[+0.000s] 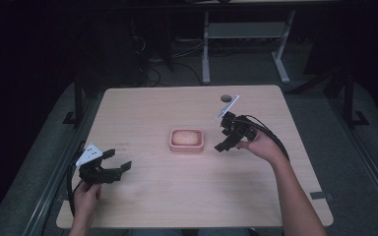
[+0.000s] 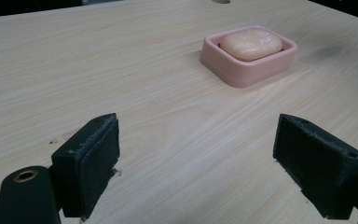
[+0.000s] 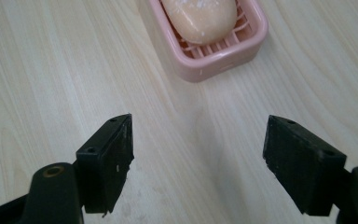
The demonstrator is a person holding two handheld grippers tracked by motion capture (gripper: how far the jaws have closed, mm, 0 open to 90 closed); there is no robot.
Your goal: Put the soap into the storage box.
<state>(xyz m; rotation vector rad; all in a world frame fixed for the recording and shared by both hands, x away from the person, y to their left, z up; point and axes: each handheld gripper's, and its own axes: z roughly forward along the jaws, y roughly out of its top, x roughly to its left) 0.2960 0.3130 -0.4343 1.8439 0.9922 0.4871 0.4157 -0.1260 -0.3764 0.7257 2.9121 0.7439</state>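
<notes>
Right gripper: you are holding it just beside the pink soap dish, jaws spread with nothing between them, pointing at the dish's near short end. Left gripper: you are resting it well apart from the dish, jaws also spread and empty. Soap bar: it is lying in the dish at mid-table, long axis running across toward your right gripper, the nearer one.
</notes>
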